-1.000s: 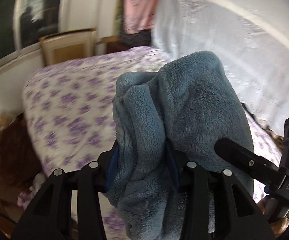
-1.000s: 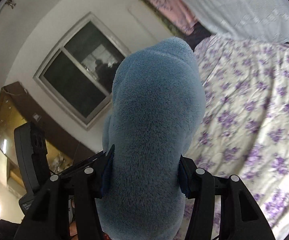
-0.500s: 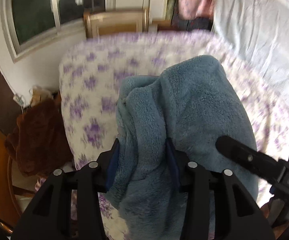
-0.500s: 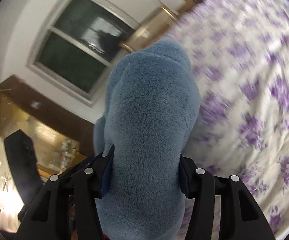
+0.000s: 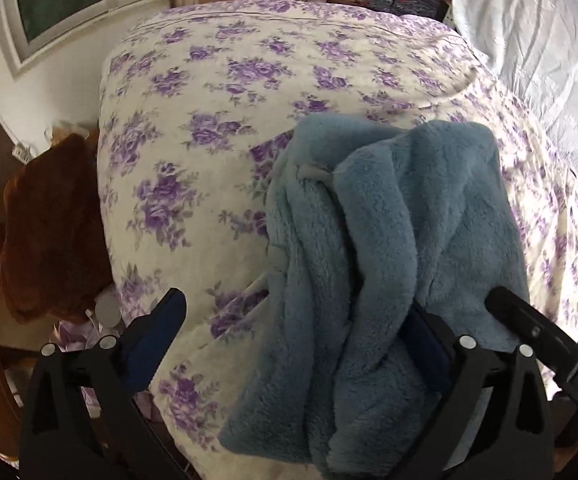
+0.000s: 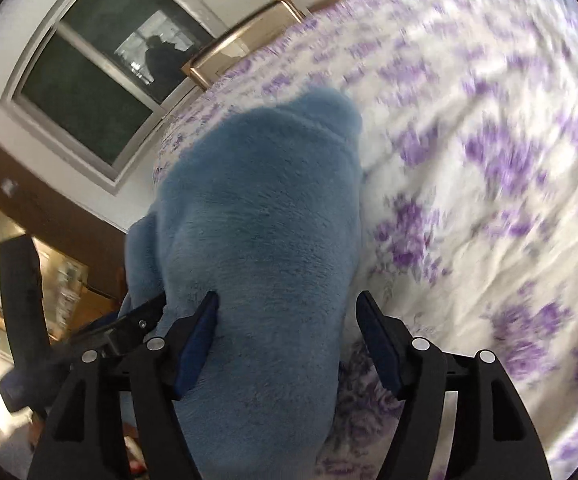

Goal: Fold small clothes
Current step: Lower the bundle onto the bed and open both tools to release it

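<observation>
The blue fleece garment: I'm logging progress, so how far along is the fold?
Done: the blue fleece garment lies bunched on the purple-flowered bedspread. In hand: the left gripper and right gripper have just been opening, with fleece between their jaws. Left: no neat, flat fold shows yet.

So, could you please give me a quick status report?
Left tongs wide open, right tongs just opening. Blue fleece garment released on floral bedspread. Nothing obstructing.

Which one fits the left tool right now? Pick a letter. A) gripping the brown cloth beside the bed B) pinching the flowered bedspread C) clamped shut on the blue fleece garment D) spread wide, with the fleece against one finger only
D: the left tool stands wide open, having just opened; the blue fleece garment lies against its right finger only, leaving its left finger bare over the bedspread.
</observation>
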`<state>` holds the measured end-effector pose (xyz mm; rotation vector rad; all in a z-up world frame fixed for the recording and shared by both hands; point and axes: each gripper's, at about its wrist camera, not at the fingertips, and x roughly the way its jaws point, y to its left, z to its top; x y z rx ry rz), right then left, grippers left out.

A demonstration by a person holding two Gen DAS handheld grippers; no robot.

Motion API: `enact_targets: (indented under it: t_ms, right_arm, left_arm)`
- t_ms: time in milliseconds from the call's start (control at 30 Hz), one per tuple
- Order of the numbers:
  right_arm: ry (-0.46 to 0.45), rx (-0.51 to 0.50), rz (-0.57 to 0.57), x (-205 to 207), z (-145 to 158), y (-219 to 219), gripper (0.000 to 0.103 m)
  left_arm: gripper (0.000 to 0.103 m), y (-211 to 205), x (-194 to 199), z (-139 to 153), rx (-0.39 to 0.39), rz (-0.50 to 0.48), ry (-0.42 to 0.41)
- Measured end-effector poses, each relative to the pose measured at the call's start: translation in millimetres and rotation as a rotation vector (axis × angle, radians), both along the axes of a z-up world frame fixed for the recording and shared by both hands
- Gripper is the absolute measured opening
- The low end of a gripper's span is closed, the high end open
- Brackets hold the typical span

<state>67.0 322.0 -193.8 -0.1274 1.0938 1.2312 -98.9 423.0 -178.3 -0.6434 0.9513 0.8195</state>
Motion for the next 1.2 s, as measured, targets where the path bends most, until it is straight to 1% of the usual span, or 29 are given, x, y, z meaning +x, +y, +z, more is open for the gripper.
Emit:
enact_targets:
  t_ms: [67,133,200,267,367,467,500,600,700,833,900,1000,1100,1200]
  right_arm:
    - [-0.083,0.005,0.008,-8,18,-3,0.069]
    - [-0.153,0.012,0.01,-14,32,-16,0.067]
    - [-0.212,0.018,0.004,-21,45,-24,0.066]
    - [-0.242,0.028,-0.004,-29,54,-30,0.066]
    - [-0.243,-0.004,-0.018,-40,55,-33,0.066]
    - [-0.214,-0.105,-0.03,-45,40,-30,0.066]
    - [-0.191,-0.116,-0.038,-44,32,-31,0.066]
    - [-0.151,-0.109,-0.063,-42,28,-39,0.066]
    - [-0.177,-0.117,-0.065,-44,40,-40,0.066]
    - [-0.22,-0.104,-0.068,-49,63,-46,0.067]
    - [-0.227,-0.108,-0.07,-53,70,-50,0.073]
    - [-0.232,-0.101,-0.062,-59,79,-55,0.076]
    - [-0.233,-0.078,-0.052,-68,88,-70,0.078]
    - [-0.229,-0.063,-0.049,-71,95,-79,0.078]
  left_arm:
    - [0.099,-2,-1,4,0.011,-0.002,0.015]
    - [0.098,-7,-3,10,0.016,-0.009,0.029]
    - [0.098,-12,-7,16,0.026,-0.002,0.035]
    - [0.098,-18,-11,21,0.047,-0.002,0.043]
    - [0.098,-29,-14,24,0.096,-0.012,0.073]
    - [0.099,-34,-11,16,0.116,-0.03,0.121]
    - [0.099,-35,-11,14,0.115,-0.033,0.122]
    - [0.099,-35,-12,15,0.113,-0.042,0.12]
    - [0.099,-36,-15,19,0.11,-0.038,0.118]
    - [0.098,-42,-20,33,0.129,-0.037,0.109]
    - [0.098,-45,-22,39,0.14,-0.037,0.107]
    - [0.098,-53,-26,50,0.161,-0.038,0.102]
    - [0.098,-61,-32,60,0.186,-0.018,0.108]
    - [0.098,-70,-38,69,0.192,-0.001,0.12]
